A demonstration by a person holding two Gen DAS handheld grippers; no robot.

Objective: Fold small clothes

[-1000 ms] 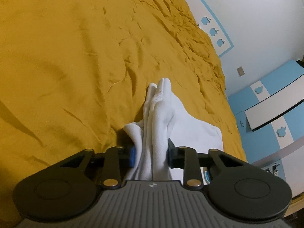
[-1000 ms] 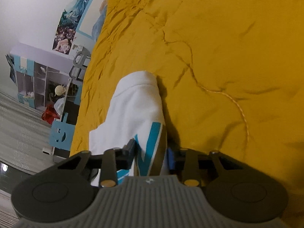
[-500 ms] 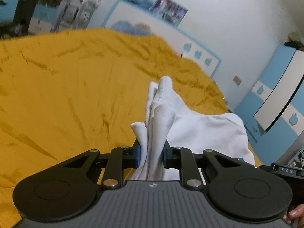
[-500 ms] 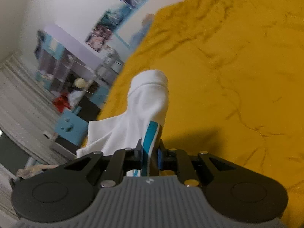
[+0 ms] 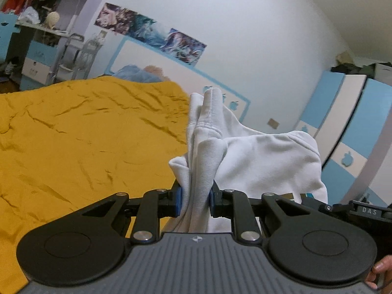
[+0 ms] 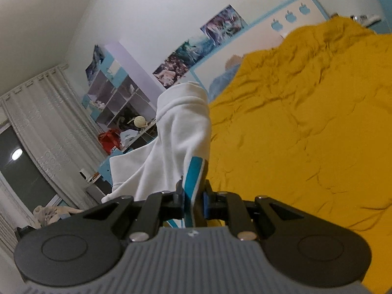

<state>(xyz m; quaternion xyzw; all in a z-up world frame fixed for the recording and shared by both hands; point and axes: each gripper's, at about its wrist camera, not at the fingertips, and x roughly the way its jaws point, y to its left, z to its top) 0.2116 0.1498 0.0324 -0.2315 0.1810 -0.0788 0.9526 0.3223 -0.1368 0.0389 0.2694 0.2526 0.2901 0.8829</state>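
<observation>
Left gripper [image 5: 195, 201]: jaws pressed together on a bunched fold of the white garment [image 5: 257, 161], blue pads bearing on the cloth from both sides. The pinched fold rises past the fingertips to a ribbed hem, and the rest of the fabric hangs off to the right of the gripper, clear of the yellow bedspread [image 5: 73, 147].

Right gripper [image 6: 193, 202]: jaws likewise clamped on the white garment [image 6: 181, 132], gripping it at a teal stripe [image 6: 192, 174] that runs between the pads. Above the gripper the cloth stands up in a rounded fold, and a further panel trails away to its left.

The garment is held up by both tools, lifted above the yellow bedspread [image 6: 306, 134], which is wrinkled throughout. The edge of the right-hand tool, marked "DAS" [image 5: 369, 211], appears just right of the left gripper, with a fingertip [image 5: 381, 267] visible beneath it.

Beyond the bedspread: a white headboard with blue trim [image 5: 171, 66], posters [image 5: 152, 31] on the wall above it, and a shelf unit [image 6: 117, 95] beside it.
</observation>
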